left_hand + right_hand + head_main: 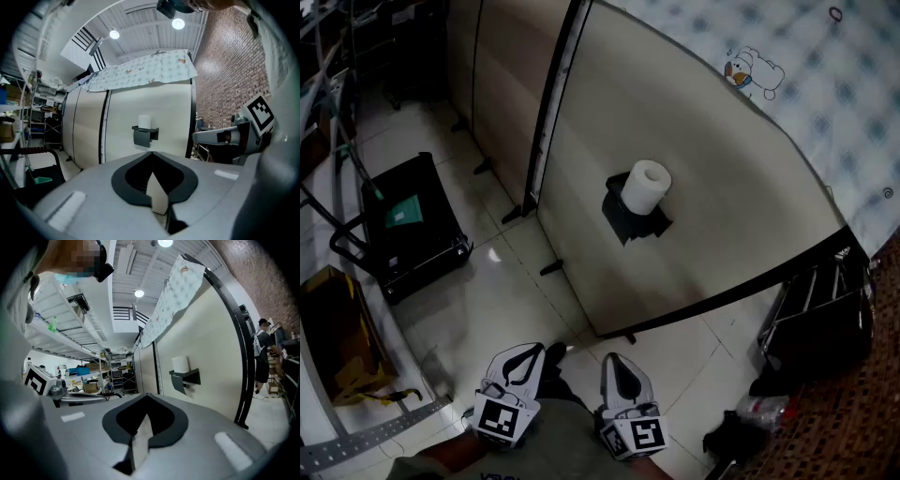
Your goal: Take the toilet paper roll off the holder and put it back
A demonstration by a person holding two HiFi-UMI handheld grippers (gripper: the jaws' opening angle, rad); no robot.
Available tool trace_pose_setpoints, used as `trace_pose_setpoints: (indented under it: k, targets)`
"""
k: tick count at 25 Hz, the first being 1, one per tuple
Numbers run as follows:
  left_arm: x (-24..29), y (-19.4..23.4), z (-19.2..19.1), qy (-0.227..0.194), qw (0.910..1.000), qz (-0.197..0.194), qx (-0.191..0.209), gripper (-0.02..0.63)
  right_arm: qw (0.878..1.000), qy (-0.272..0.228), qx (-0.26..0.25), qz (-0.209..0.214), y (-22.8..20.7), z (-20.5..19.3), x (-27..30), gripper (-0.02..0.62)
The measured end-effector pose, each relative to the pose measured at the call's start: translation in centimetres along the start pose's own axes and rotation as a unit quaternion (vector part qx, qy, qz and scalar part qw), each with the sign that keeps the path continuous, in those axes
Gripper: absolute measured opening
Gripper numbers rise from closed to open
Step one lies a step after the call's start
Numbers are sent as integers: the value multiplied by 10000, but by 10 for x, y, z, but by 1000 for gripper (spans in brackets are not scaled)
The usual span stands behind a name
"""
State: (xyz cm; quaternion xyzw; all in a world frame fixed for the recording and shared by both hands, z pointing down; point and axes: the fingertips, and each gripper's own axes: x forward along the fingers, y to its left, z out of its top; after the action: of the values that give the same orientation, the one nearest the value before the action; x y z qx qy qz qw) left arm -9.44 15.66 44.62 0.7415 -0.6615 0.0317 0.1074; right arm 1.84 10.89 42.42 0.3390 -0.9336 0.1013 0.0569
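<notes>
A white toilet paper roll (646,186) stands upright on a black wall holder (633,219) fixed to a beige partition panel (712,225). Both grippers hang low and close to me, well short of the panel. My left gripper (537,349) is shut with nothing in it, and my right gripper (613,360) beside it is shut and empty too. In the left gripper view the roll (144,121) and holder (145,135) sit straight ahead, beyond the closed tips (151,153). In the right gripper view the roll (180,364) and holder (184,379) lie ahead, right of the tips (146,395).
A black case (408,225) and a brown box (337,333) lie on the tiled floor at the left. A black rack (820,314) stands right of the panel by a brick wall (229,70). Printed cloth (787,66) drapes the panel's top. A person (261,357) stands far right.
</notes>
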Motion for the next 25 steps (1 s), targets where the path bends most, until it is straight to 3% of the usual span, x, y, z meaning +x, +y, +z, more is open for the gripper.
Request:
trace_pose_setpoints:
  k: [11, 16, 19, 25]
  targets:
    - [121, 43, 52, -49, 9997, -86, 239, 5, 9996, -241, -91, 132, -66, 47, 105, 2]
    - [178, 46, 93, -304, 9981, -243, 476, 6, 9984, -510, -220, 97, -102, 77, 137, 9]
    - [203, 48, 113, -491, 9971, -268, 512, 6, 9968, -677, -387, 170, -116, 94, 150, 11]
    - [238, 52, 138, -582, 9952, -454, 645, 6, 9936, -478, -945, 404, -133, 122, 169, 70]
